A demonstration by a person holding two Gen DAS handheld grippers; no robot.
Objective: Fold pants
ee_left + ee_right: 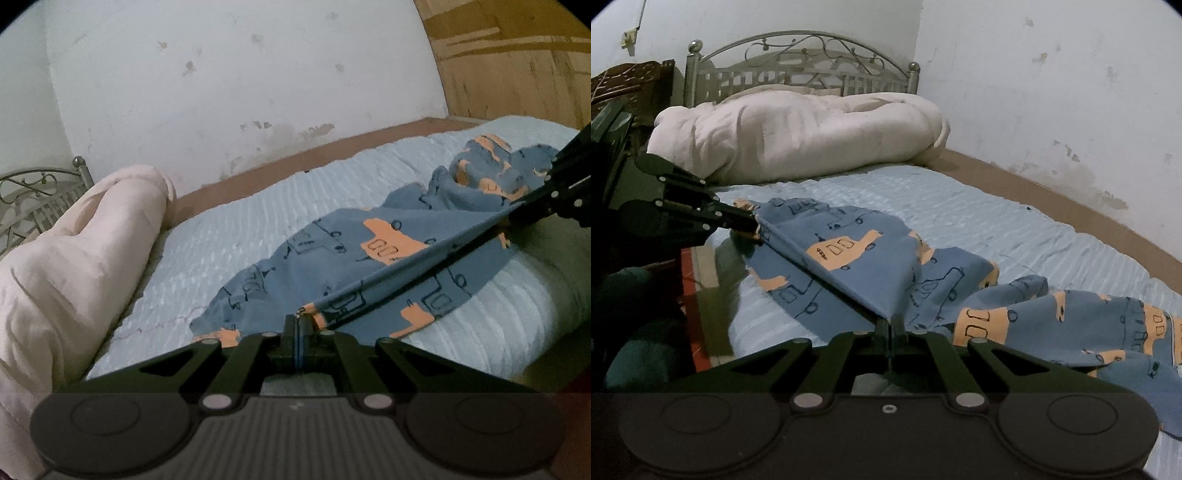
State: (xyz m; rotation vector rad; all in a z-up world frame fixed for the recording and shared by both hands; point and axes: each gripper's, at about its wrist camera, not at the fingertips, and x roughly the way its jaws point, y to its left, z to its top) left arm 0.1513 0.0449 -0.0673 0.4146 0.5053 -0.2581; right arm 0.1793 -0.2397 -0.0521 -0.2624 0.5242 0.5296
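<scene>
The blue pants (332,251) with orange vehicle prints lie on the light blue bedsheet (240,229). My left gripper (298,317) is shut on one end of a pants edge, and my right gripper (890,321) is shut on the other end. The edge is stretched taut between them, lifted above the bed. In the left wrist view the right gripper (517,218) shows at the right. In the right wrist view the left gripper (755,225) shows at the left. The rest of the pants (1052,321) lies crumpled on the sheet.
A rolled pale pink comforter (798,129) lies at the head of the bed by the metal headboard (801,62). A stained white wall (240,81) runs along the far side. A wooden wardrobe (517,62) stands at the foot. The bed's near edge (713,266) drops to the floor.
</scene>
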